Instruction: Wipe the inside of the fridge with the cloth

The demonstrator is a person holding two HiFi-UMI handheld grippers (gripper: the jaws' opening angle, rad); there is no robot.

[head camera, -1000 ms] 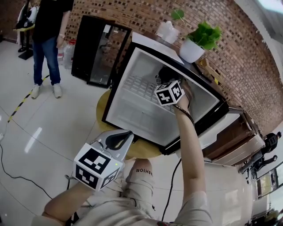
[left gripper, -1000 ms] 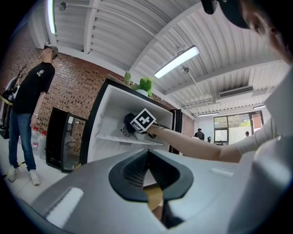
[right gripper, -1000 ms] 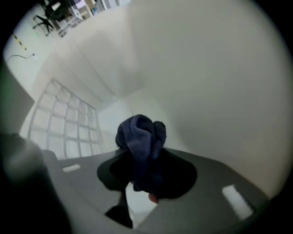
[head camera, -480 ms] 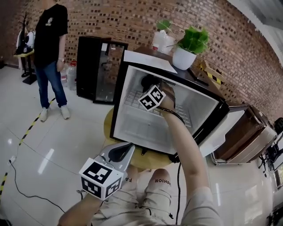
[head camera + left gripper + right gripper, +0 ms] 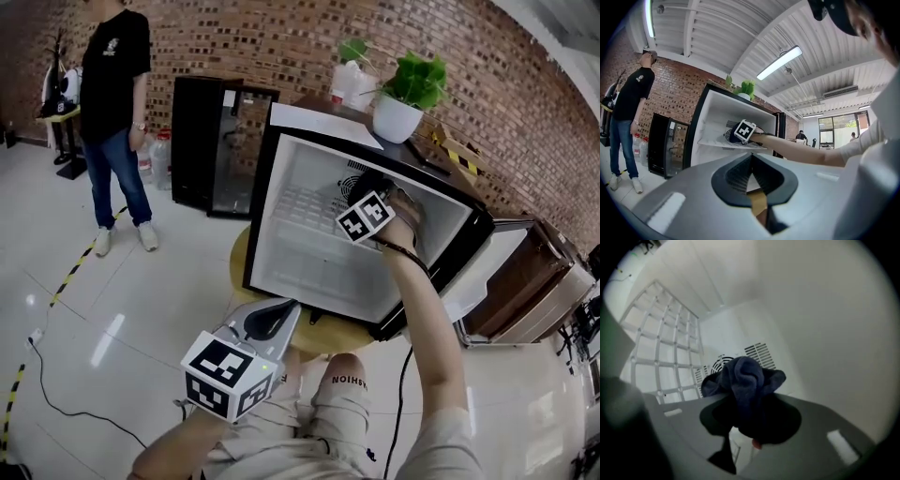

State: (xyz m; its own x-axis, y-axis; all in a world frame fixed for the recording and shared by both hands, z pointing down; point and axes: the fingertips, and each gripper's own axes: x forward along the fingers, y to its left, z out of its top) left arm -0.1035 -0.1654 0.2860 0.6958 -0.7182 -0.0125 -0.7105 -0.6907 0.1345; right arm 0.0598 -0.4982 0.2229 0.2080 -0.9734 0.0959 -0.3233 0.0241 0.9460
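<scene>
The small white fridge (image 5: 281,248) stands open on a round yellow table. My right gripper (image 5: 367,192) reaches deep inside it, near the vented back wall, shut on a bunched dark blue cloth (image 5: 747,380). In the right gripper view the cloth sits just before the back vents (image 5: 759,355), beside the wire shelf (image 5: 661,348). The cloth (image 5: 361,186) shows only as a dark lump above the marker cube in the head view. My left gripper (image 5: 272,321) hangs outside, low before the fridge, shut and empty, as the left gripper view also shows for this left gripper (image 5: 752,180).
A potted plant (image 5: 408,89) and a white jug (image 5: 349,82) stand on the fridge top. A black glass-door cabinet (image 5: 211,150) is at the left, with a person (image 5: 117,112) standing beside it. The fridge door (image 5: 487,272) hangs open at the right.
My right gripper swung with the cloth across the fridge's back wall, to the left half a second ago, then back to the right. The left gripper stayed where it was.
</scene>
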